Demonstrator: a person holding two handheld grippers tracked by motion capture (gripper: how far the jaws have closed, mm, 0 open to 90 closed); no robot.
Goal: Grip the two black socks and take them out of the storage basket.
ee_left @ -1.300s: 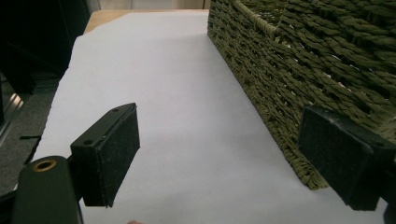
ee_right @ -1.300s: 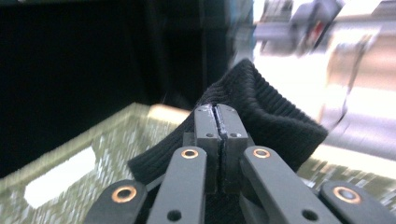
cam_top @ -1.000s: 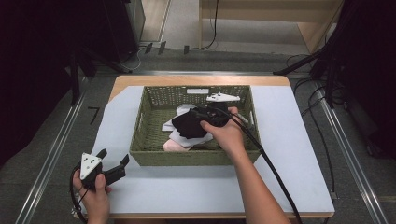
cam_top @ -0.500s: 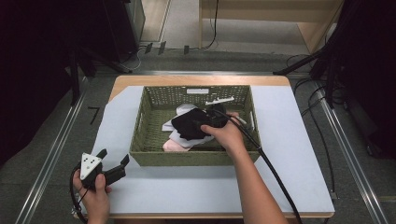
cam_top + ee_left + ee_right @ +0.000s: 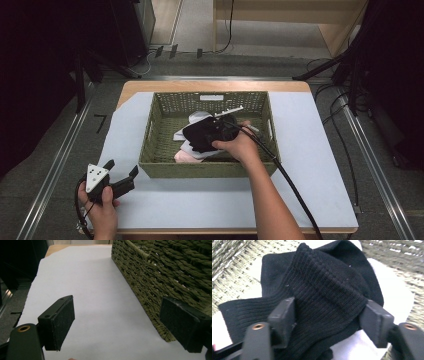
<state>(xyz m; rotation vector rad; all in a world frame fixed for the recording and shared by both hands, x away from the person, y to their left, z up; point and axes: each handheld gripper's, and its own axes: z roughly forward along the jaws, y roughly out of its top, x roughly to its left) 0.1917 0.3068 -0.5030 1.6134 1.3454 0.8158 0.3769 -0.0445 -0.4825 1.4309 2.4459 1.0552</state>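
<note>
A green woven basket (image 5: 155, 150) sits at the middle of a table covered with a pale sheet (image 5: 310, 150). Inside it lies a small heap of cloth: a black ribbed sock (image 5: 200, 135) on top, white cloth (image 5: 187, 148) under it, and a pink piece (image 5: 184, 156) toward six o'clock by the near wall. The right hand (image 5: 240, 147) reaches into the basket from five o'clock, and the right gripper (image 5: 220, 131) is down in the heap. In the right gripper view its jaws stand on either side of a raised fold of the sock (image 5: 324, 290), both pads touching the knit and gathering it between them, though they are not pressed fully together. The left hand (image 5: 102, 210) rests at the table's seven o'clock corner, outside the basket, holding the left gripper (image 5: 120, 175) just beside the basket's near left corner. In the left gripper view its jaws are spread wide over the bare sheet (image 5: 100, 302), holding nothing, with the basket's outer wall (image 5: 155, 277) close behind the right-hand jaw.
</note>
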